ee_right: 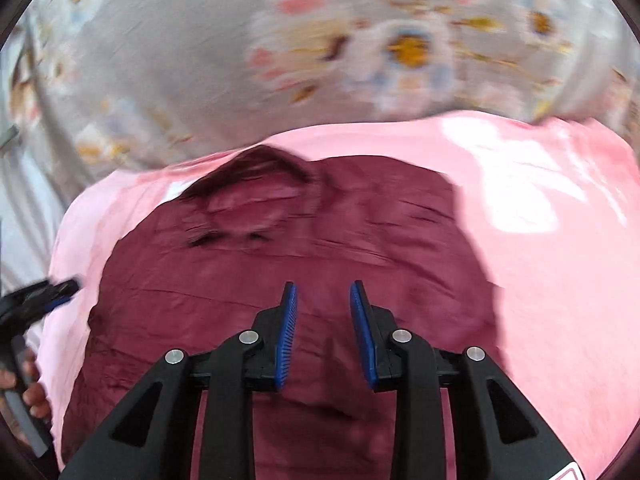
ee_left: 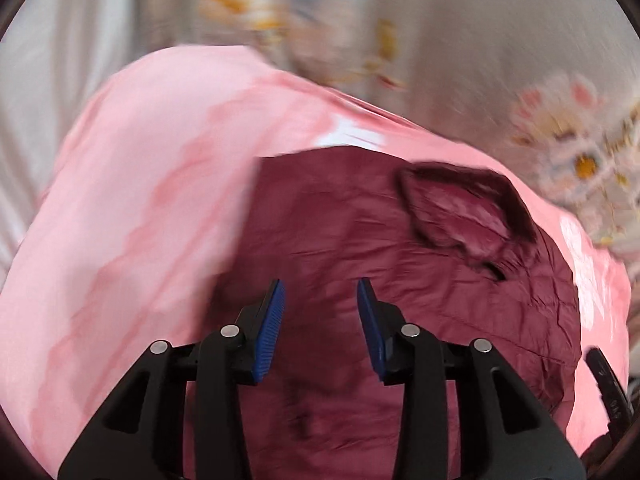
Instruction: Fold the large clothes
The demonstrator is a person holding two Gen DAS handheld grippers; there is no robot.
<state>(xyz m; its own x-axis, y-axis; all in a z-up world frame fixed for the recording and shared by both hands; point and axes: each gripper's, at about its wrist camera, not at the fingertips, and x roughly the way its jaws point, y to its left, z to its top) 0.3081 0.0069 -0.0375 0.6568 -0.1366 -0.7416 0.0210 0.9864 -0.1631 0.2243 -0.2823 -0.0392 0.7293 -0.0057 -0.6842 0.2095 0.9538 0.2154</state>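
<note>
A dark maroon garment [ee_left: 360, 248] lies folded on a pink cloth [ee_left: 140, 184], its collar opening [ee_left: 468, 216] toward the far side. My left gripper [ee_left: 321, 292] hovers above the maroon fabric, open, with nothing between its blue pads. In the right wrist view the same garment [ee_right: 280, 280] fills the middle, collar [ee_right: 248, 196] at the far left. My right gripper [ee_right: 323, 294] hangs over it, open and empty. The left gripper [ee_right: 44, 296] and a hand [ee_right: 34, 396] show at that view's left edge. The right gripper [ee_left: 608, 384] peeks in at the left view's right edge.
A grey sheet with a flower print [ee_right: 360, 48] covers the surface beyond the pink cloth [ee_right: 540, 260]. Pale fabric [ee_left: 44, 80] hangs or lies at the far left. Both views are blurred by motion.
</note>
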